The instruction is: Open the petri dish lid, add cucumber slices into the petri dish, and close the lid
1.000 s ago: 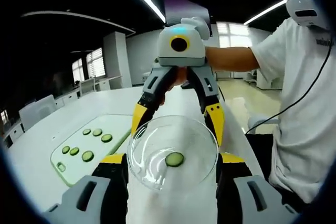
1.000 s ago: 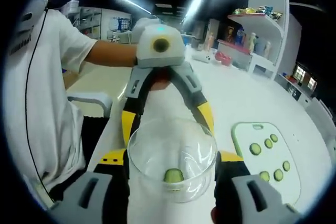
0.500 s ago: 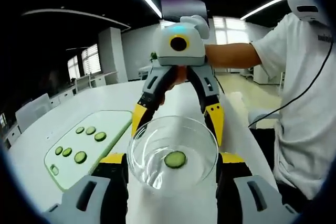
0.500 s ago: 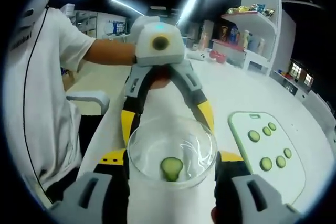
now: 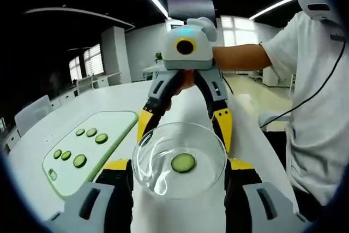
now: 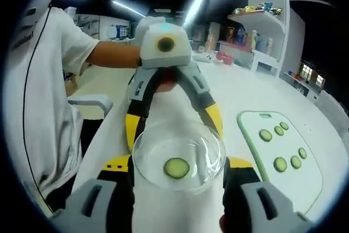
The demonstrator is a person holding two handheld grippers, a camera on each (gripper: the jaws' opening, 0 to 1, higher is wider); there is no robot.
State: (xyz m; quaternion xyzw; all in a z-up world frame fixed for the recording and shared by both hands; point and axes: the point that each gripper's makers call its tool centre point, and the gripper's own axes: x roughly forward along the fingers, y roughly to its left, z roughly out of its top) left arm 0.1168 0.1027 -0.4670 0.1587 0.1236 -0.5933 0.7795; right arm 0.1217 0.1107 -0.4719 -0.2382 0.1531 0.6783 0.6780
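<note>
Between two facing grippers, held over a white table: clear round glass petri dish with one cucumber slice inside.

Left gripper view: seen near the bottom centre, clear round glass petri dish [image 5: 179,159] gripped at its left and right edges by the yellow-and-black left gripper [image 5: 179,175]; round green cucumber slice [image 5: 183,162] lying flat inside, right of centre. Beyond it, right gripper [image 5: 184,124] facing in, yellow tips touching the far rim. Left on the white table [image 5: 98,110], pale green cutting board [image 5: 82,148] carrying more slices. Right, person in a white shirt [image 5: 319,96].

Right gripper view: same dish [image 6: 179,156] clamped by the right gripper [image 6: 179,175], slice [image 6: 176,167] near the middle; left gripper [image 6: 172,121] opposite, cutting board [image 6: 281,156] to the right.
</note>
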